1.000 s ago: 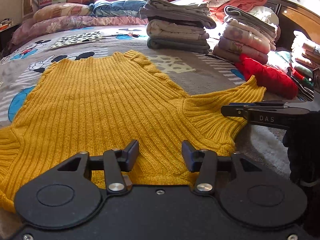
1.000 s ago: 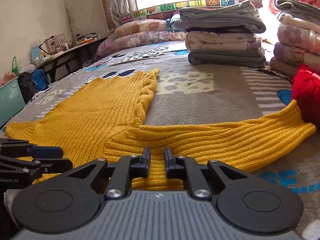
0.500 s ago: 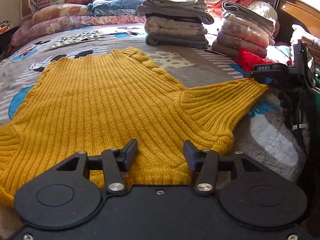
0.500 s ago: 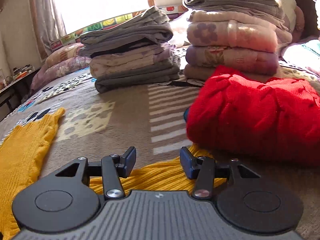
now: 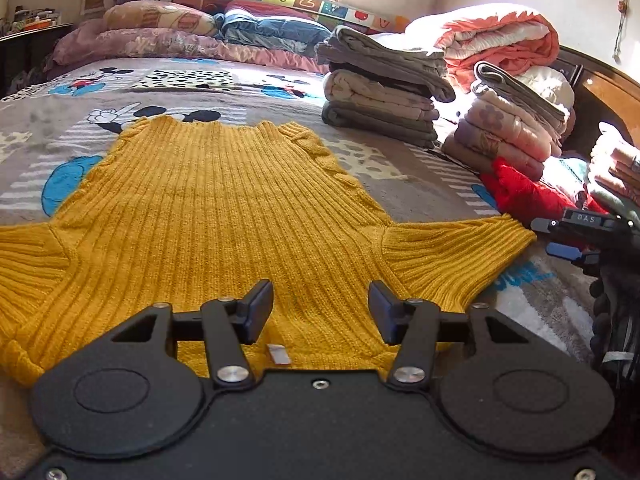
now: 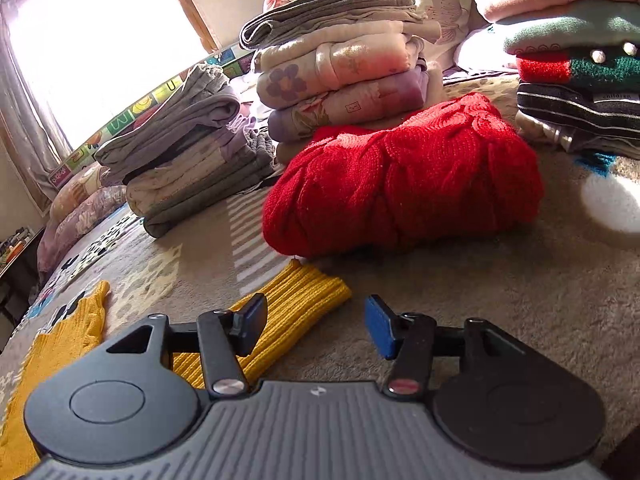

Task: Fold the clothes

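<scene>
A yellow ribbed sweater lies flat on the bed, collar end nearest me and both sleeves spread out. My left gripper hovers over the collar edge by a small white label; its jaws are opening and hold nothing. The right gripper is at the right sleeve's cuff, also opening. The cuff lies under its left finger, and only bare blanket shows between the pads. In the left wrist view the right gripper sits just past the cuff's end.
A folded red sweater lies right behind the cuff. Stacks of folded clothes stand behind it and to its sides. Pillows line the far edge of the cartoon-print bed cover.
The right gripper went from shut to open, slid right along the sleeve to its cuff and rolled. The left gripper shifted slightly, its jaws a little wider.
</scene>
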The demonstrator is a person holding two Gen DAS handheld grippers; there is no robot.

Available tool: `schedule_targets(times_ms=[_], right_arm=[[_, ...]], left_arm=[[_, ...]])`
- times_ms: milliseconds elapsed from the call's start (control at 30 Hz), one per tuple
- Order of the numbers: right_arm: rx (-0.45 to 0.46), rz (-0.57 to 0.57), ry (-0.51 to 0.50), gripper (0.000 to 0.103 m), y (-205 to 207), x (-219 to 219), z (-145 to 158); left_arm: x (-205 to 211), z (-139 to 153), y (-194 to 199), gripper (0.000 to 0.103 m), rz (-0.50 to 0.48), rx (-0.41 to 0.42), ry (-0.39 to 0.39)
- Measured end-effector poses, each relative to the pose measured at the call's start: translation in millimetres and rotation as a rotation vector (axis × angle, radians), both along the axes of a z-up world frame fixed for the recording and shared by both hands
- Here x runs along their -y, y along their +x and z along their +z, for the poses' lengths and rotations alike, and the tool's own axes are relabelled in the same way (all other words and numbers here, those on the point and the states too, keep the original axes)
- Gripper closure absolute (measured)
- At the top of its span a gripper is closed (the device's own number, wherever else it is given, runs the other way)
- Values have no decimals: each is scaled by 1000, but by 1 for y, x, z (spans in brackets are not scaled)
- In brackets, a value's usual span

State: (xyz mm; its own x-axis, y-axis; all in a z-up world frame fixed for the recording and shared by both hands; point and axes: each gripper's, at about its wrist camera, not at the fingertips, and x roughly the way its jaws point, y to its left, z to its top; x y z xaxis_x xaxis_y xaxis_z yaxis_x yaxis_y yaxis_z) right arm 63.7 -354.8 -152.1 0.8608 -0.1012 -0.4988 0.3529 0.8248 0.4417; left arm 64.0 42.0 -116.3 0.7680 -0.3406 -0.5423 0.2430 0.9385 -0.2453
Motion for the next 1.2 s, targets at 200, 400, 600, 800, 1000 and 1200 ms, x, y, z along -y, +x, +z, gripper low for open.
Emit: schedule_targets(times_ms=[200, 400, 600, 800, 1000, 1200], right_arm=[[50, 162, 90, 42, -15, -32, 18], [94, 404, 3, 42, -23, -88, 33], [197, 703, -243, 45, -38, -172, 54], [-16, 928, -544, 55, -40, -245, 12], [63, 941, -635, 56, -82, -246, 29], [237, 921, -627, 44, -83, -264, 44]], left_arm=[[-79, 12, -12, 42, 415, -73, -110], [-125, 48, -47, 43, 569, 39, -225], [-59, 30, -45, 48, 328, 62, -11], [7, -32, -47, 42, 40, 37, 464], [-9, 6, -50, 42, 56, 67, 329], [-16, -20, -20, 36, 66, -95, 234]])
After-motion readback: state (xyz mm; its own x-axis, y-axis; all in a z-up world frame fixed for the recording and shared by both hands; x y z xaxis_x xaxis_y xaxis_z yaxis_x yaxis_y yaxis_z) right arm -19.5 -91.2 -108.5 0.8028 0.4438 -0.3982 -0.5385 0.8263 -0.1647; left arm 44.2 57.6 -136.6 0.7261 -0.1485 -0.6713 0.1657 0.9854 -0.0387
